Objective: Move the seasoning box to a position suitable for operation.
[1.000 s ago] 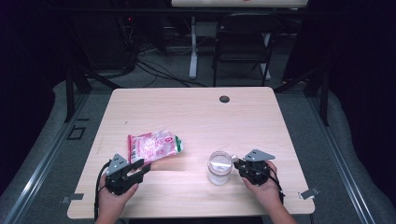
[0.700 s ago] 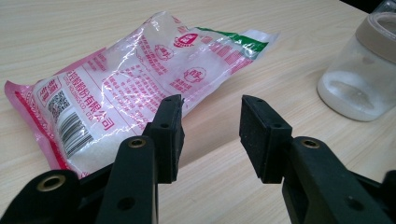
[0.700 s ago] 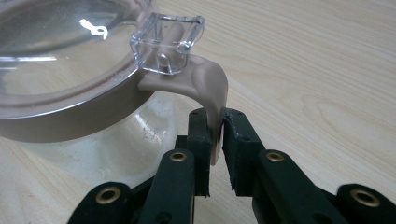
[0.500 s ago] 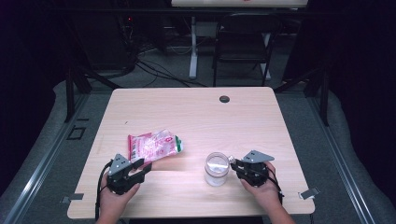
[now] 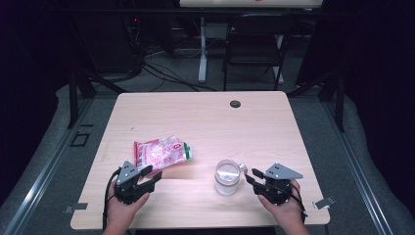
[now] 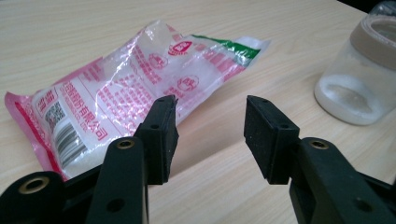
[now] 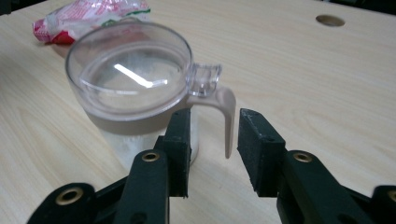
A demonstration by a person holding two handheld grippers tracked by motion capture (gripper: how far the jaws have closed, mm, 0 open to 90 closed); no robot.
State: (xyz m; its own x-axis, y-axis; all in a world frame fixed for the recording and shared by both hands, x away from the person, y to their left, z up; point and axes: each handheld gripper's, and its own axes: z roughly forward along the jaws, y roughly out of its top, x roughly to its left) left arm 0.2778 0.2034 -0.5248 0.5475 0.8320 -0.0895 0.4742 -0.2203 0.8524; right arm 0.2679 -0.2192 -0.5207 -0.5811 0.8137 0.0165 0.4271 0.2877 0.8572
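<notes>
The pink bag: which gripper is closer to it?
Left. The left gripper sits right at the pink bag, jaws open; the right gripper is beyond the jar.

dark room — grey floor (image 5: 44, 161), a folding chair (image 5: 254, 46) and cables (image 5: 161, 73) beyond the wooden table (image 5: 205, 122).

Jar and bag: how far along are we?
Done: nothing visible yet; the pink bag lies sealed on the table, and the lidded jar holds only a little white powder. In hand: nothing. The left claw and right claw have just been opening, empty. Left: opening bag and jar, probably refilling.
</notes>
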